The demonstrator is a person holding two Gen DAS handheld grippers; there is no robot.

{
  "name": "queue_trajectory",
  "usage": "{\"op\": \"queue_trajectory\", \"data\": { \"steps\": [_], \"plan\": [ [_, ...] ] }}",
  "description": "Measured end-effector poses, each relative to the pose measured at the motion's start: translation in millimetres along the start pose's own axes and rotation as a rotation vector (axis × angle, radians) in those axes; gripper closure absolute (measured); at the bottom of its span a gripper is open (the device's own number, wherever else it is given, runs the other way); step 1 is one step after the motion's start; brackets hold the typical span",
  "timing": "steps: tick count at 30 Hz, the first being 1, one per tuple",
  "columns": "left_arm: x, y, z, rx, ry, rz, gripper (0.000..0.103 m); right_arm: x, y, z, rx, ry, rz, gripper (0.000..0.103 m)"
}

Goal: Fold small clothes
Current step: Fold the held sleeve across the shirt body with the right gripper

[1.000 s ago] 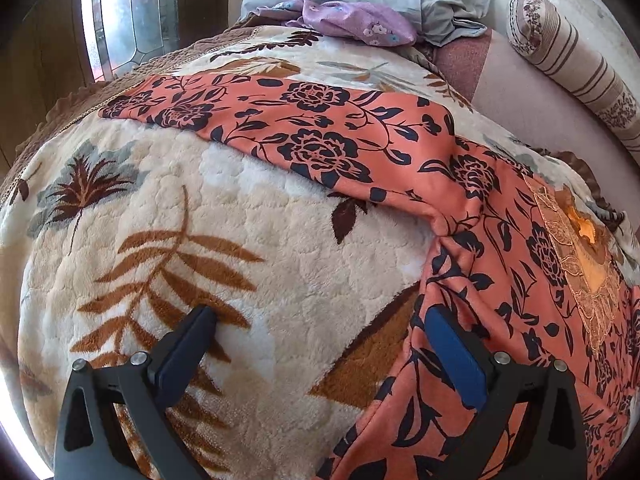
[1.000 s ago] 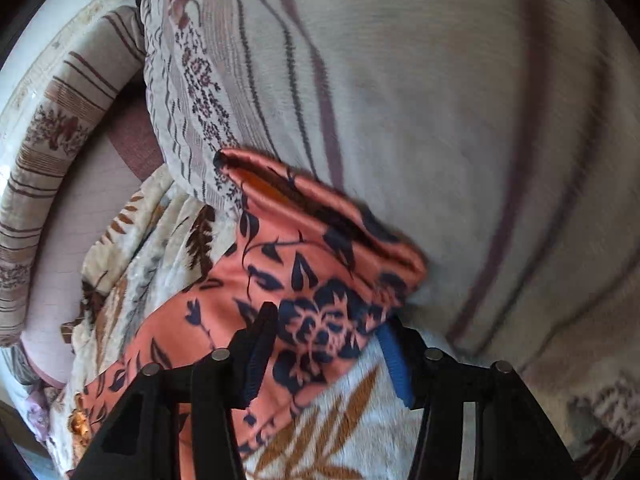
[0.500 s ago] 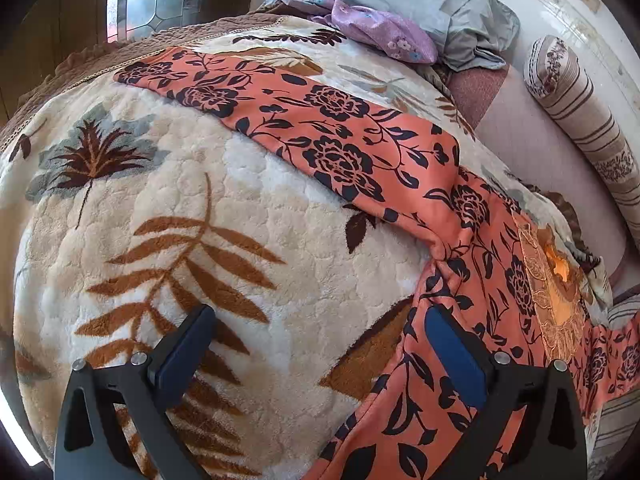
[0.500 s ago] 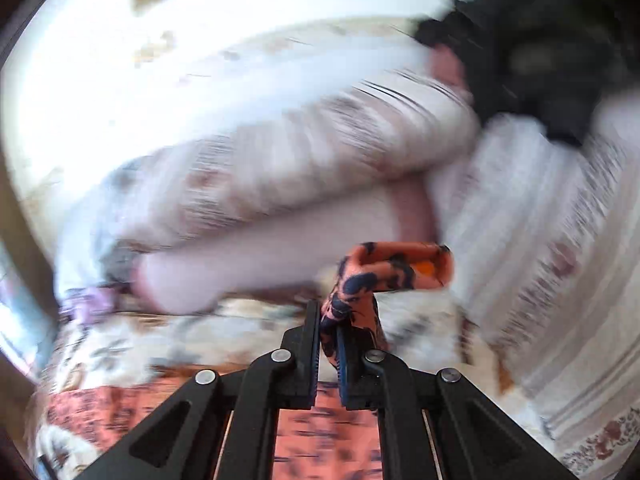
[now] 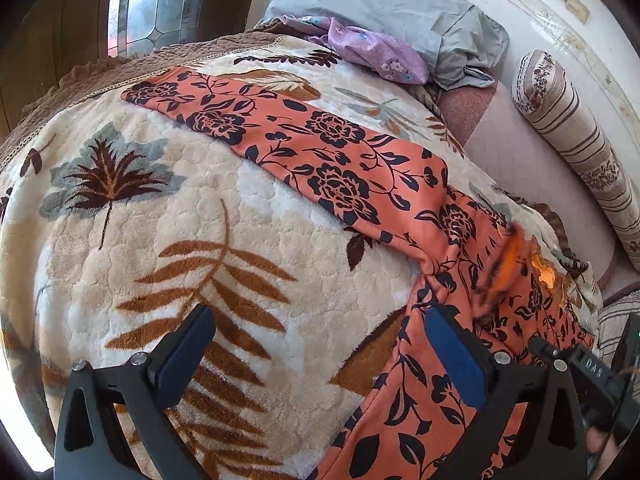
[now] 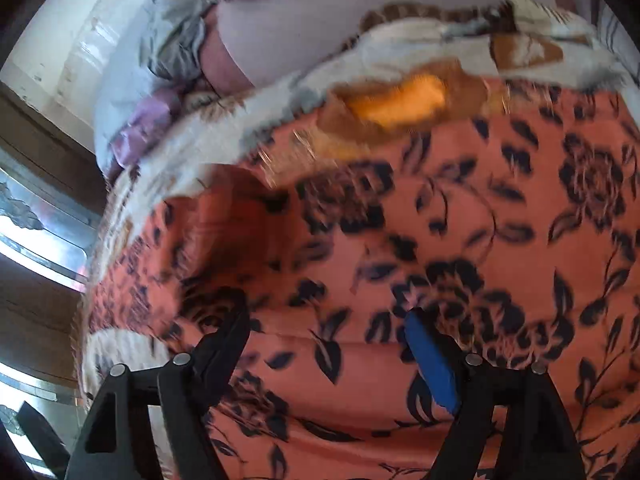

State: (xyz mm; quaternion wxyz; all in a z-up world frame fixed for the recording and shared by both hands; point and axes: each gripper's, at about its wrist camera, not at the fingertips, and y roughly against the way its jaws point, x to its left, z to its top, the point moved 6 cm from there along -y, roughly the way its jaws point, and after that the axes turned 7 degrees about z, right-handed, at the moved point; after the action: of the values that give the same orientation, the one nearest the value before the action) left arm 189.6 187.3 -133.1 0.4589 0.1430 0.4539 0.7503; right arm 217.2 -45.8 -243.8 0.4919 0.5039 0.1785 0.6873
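Trousers (image 5: 344, 168) spread on the blanket (image 5: 132, 248), waist end now dropped | my right gripper (image 6: 328, 344), clamped on cloth half a second ago, now apart above them | left gripper (image 5: 316, 356) apart, empty | fold looks just begun

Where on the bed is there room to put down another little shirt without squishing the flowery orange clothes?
The leafy blanket is bare in front of the open left gripper, bordered by the orange floral garment behind and to the right. The pink sheet beside the striped bolster is bare too. By the grey pillow and purple cloth it's crowded.
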Motion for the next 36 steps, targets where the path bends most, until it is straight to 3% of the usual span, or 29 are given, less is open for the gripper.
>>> {"op": "queue_trajectory", "data": {
  "steps": [4,9,13,16,19,21,25,27,31,36],
  "plan": [
    [-9,3,0,-0.021,-0.016,-0.01,0.0,-10,40,-12,-0.044,0.097,0.001,0.022],
    [-28,7,-7,-0.045,-0.107,-0.029,0.0,-19,93,-21,-0.16,0.308,-0.151,0.022],
    [-35,3,-16,-0.047,-0.144,-0.021,0.0,-71,98,-45,-0.179,0.279,-0.175,0.02],
    [-36,-25,-34,0.055,-0.163,0.005,0.0,-92,110,-50,-0.269,0.195,-0.029,0.019],
    [-50,-30,-45,-0.006,-0.287,0.121,0.0,-98,110,-45,-0.278,0.147,0.049,0.018],
    [-58,-30,-51,-0.02,-0.352,0.129,0.0,-100,112,-44,-0.288,0.136,0.079,0.017],
    [-57,-16,-51,-0.014,-0.355,0.087,0.0,-106,119,-46,-0.307,0.116,0.128,0.017],
    [-67,3,-48,-0.062,-0.372,0.067,0.0,-108,122,-45,-0.314,0.104,0.15,0.017],
    [-122,41,-42,-0.167,-0.506,-0.031,0.0,-106,118,-44,-0.321,0.096,0.169,0.017],
    [-191,32,-31,-0.162,-0.606,-0.144,0.0,-106,118,-44,-0.322,0.094,0.173,0.017]
  ]
}}
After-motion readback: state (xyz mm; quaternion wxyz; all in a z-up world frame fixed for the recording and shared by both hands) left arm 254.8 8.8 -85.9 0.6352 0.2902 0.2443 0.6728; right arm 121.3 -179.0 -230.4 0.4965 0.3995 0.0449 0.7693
